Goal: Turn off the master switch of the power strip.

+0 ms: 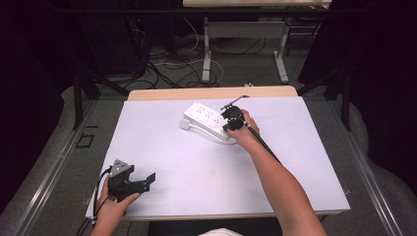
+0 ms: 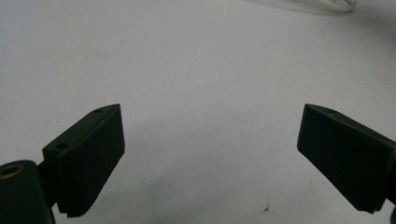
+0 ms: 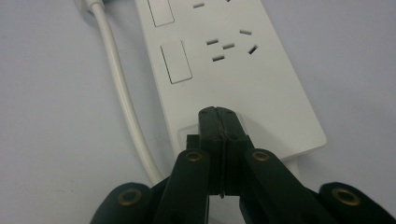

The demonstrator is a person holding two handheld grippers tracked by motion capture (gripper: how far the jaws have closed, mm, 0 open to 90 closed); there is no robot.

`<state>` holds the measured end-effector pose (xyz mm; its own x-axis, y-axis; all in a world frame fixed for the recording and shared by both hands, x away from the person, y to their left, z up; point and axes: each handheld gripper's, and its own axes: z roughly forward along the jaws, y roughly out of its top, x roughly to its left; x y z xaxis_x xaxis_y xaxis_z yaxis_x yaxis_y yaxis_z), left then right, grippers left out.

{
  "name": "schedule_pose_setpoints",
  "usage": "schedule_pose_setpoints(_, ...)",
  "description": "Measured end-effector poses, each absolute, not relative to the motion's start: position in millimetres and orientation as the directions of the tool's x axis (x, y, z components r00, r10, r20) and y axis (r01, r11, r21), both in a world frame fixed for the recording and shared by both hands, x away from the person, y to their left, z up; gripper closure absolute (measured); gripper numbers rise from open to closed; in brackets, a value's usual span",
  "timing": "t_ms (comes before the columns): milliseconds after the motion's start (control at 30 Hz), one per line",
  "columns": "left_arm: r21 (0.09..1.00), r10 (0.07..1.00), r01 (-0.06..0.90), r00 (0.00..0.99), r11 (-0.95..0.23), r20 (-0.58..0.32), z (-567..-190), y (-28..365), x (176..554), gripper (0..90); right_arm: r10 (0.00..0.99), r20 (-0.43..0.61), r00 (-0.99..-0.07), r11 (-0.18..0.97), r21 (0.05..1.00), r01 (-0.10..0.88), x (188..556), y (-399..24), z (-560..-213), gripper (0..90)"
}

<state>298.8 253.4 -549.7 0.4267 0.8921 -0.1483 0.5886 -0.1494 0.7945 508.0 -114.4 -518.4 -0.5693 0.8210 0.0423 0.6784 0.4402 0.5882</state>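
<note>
At the near end of a white power strip (image 3: 233, 70), the right gripper (image 3: 219, 114) had its two black jaws pressed flat together with nothing between them, their tips resting on the strip's smooth plastic top, just by the end rocker switch. The strip was a long flat block with rows of slotted sockets and rectangular switches, and its round white cord (image 3: 123, 93) curved off along one side. It lay toward the far middle of the table (image 1: 196, 162), whose pale matte cover ran to a wooden far edge. Near the front left corner the left gripper (image 1: 142, 181) hovered low, jaws spread wide and empty. Beyond the table lay grey floor, tangled cables (image 1: 172, 69) and dark curtains.
</note>
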Motion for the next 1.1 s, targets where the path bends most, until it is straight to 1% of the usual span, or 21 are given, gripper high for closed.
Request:
schedule_pose_setpoints(67, 0.795, 0.891, 0.588, 0.43, -0.152, -0.147, -550, 253, 299, 7.5, 0.819, 0.026, -0.573, 0.451, 0.587, 0.672, 508, -114, -519, 90.0)
schedule_pose_setpoints(100, 0.794, 0.891, 0.588, 0.43, -0.153, -0.147, -550, 253, 299, 7.5, 0.82, 0.03, -0.571, 0.435, 0.615, 0.658, 508, -113, -522, 90.0)
schedule_pose_setpoints(167, 0.795, 0.891, 0.587, 0.431, -0.154, -0.146, -550, 253, 299, 7.5, 0.821, 0.022, -0.571, 0.457, 0.574, 0.679, 507, -114, -518, 90.0)
schedule_pose_setpoints(233, 0.795, 0.893, 0.587, 0.428, -0.155, -0.142, -550, 253, 298, 7.5, 0.829, 0.027, -0.559, 0.444, 0.576, 0.686, 508, -115, -519, 90.0)
schedule_pose_setpoints(267, 0.793, 0.892, 0.59, 0.428, -0.154, -0.145, -550, 252, 298, 7.5, 0.841, 0.015, -0.54, 0.443, 0.554, 0.705, 507, -117, -518, 90.0)
schedule_pose_setpoints(300, 0.793, 0.892, 0.588, 0.429, -0.156, -0.143, -549, 252, 298, 7.5, 0.847, 0.039, -0.531, 0.417, 0.573, 0.706, 508, -118, -520, 90.0)
schedule_pose_setpoints(400, 0.794, 0.892, 0.589, 0.428, -0.154, -0.144, -550, 252, 297, 7.5, 0.837, 0.049, -0.544, 0.413, 0.596, 0.689, 509, -121, -522, 90.0)
schedule_pose_setpoints(467, 0.794, 0.893, 0.587, 0.428, -0.156, -0.141, -550, 253, 297, 7.5, 0.835, 0.069, -0.547, 0.406, 0.595, 0.694, 510, -124, -520, 90.0)
schedule_pose_setpoints(500, 0.796, 0.893, 0.586, 0.427, -0.155, -0.141, -550, 254, 298, 7.5, 0.83, 0.082, -0.551, 0.389, 0.623, 0.679, 511, -125, -520, 90.0)
schedule_pose_setpoints(533, 0.796, 0.893, 0.586, 0.427, -0.155, -0.141, -550, 254, 298, 7.5, 0.83, 0.082, -0.551, 0.389, 0.623, 0.679, 511, -125, -520, 90.0)
schedule_pose_setpoints(567, 0.797, 0.894, 0.583, 0.427, -0.155, -0.139, -549, 254, 298, 7.5, 0.836, 0.095, -0.541, 0.385, 0.601, 0.7, 511, -126, -517, 90.0)
schedule_pose_setpoints(600, 0.797, 0.894, 0.584, 0.425, -0.153, -0.14, -550, 254, 298, 7.5, 0.834, 0.103, -0.542, 0.369, 0.626, 0.687, 511, -126, -518, 90.0)
schedule_pose_setpoints(633, 0.797, 0.895, 0.586, 0.423, -0.149, -0.144, -550, 254, 298, 7.5, 0.837, 0.084, -0.54, 0.39, 0.602, 0.697, 511, -127, -515, 89.6)
schedule_pose_setpoints(767, 0.796, 0.893, 0.585, 0.427, -0.155, -0.14, -550, 252, 299, 7.5, 0.84, 0.093, -0.534, 0.378, 0.604, 0.701, 510, -128, -514, 86.3)
schedule_pose_setpoints(867, 0.796, 0.893, 0.585, 0.428, -0.156, -0.139, -550, 252, 299, 7.5, 0.839, 0.075, -0.538, 0.393, 0.6, 0.696, 509, -128, -511, 83.6)
schedule_pose_setpoints(1000, 0.794, 0.893, 0.587, 0.428, -0.157, -0.14, -550, 252, 299, 7.5, 0.829, 0.051, -0.557, 0.415, 0.612, 0.673, 508, -128, -511, 80.8)
schedule_pose_setpoints(1033, 0.794, 0.892, 0.587, 0.429, -0.158, -0.139, -550, 252, 299, 7.5, 0.826, 0.056, -0.561, 0.404, 0.635, 0.659, 509, -128, -514, 79.8)
schedule_pose_setpoints(1100, 0.796, 0.892, 0.584, 0.431, -0.16, -0.137, -550, 252, 299, 7.5, 0.835, 0.04, -0.549, 0.417, 0.605, 0.679, 508, -128, -512, 77.0)
